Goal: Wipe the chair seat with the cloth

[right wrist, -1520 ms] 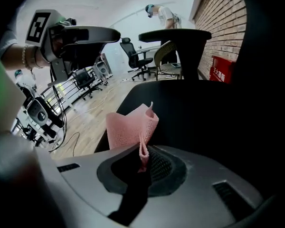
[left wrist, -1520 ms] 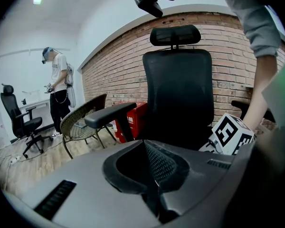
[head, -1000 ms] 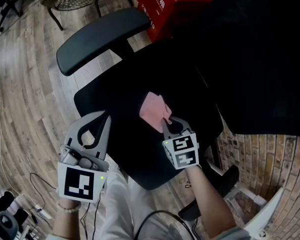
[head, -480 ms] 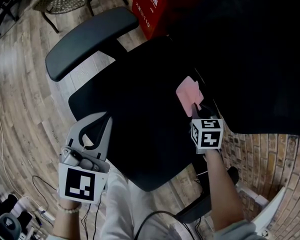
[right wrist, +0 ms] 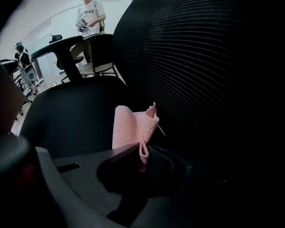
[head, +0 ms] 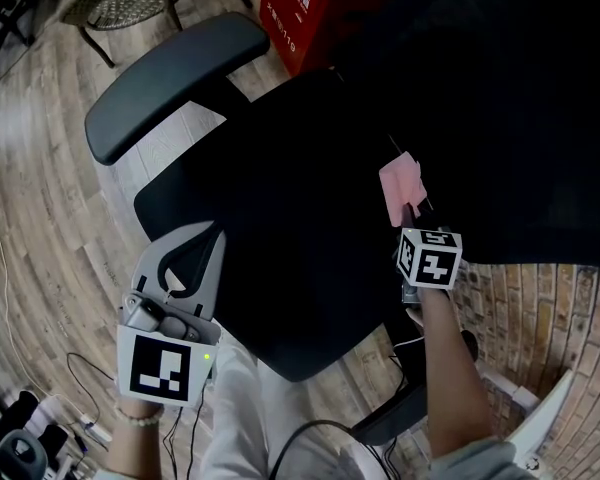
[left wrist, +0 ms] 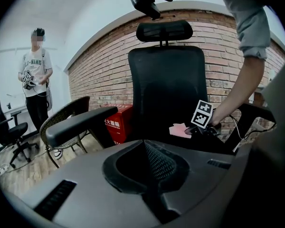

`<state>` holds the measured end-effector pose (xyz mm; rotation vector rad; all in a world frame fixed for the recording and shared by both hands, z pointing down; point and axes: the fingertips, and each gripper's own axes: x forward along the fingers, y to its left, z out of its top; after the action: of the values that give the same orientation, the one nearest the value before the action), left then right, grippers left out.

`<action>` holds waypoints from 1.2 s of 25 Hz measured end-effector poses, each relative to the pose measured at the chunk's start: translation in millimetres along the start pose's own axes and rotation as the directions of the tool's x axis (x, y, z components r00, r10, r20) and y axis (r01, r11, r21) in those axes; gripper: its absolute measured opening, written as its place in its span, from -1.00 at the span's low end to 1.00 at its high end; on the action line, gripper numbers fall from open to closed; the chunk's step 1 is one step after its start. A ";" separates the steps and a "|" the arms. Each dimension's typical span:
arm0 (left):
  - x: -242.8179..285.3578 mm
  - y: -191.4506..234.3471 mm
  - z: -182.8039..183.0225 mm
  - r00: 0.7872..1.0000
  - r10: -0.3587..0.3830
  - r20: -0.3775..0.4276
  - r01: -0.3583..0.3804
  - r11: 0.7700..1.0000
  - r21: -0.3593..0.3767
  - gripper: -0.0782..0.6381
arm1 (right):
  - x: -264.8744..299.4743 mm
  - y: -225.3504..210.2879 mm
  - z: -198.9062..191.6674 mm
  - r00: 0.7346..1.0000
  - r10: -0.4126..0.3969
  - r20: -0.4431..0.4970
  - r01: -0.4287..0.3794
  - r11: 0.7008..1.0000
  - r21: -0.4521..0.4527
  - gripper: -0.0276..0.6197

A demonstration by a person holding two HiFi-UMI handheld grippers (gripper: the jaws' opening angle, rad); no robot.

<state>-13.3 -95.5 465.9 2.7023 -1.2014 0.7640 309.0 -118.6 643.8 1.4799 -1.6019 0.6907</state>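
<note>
Moved to the right since one second ago: right gripper [head: 412, 211] and pink cloth [head: 400, 183], from the middle of the chair seat [head: 280, 228] to its right side, just beside the backrest [head: 500, 118]. Jaws closed on the near edge of the cloth, pinching its fold; rest of the cloth standing up beyond the tips, over the seat. Left gripper [head: 195, 243] at the near left corner of the seat, jaws pressed together, nothing between.
</note>
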 end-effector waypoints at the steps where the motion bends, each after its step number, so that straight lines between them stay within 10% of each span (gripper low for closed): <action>1: -1.2 0.1 0.4 1.000 0.000 0.002 0.000 1.000 0.003 -0.73 | -1.2 3.9 -0.8 1.000 0.003 0.000 -0.003 1.000 0.000 -0.75; 30: -65.3 17.8 0.9 0.997 0.045 0.060 -0.043 0.999 -0.028 -0.73 | -88.7 212.9 -72.5 0.973 0.230 0.001 -0.230 0.972 -0.039 -0.75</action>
<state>-62.7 -64.1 431.9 2.7040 -1.2787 0.6712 112.3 21.7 634.2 1.2807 -1.7989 0.7807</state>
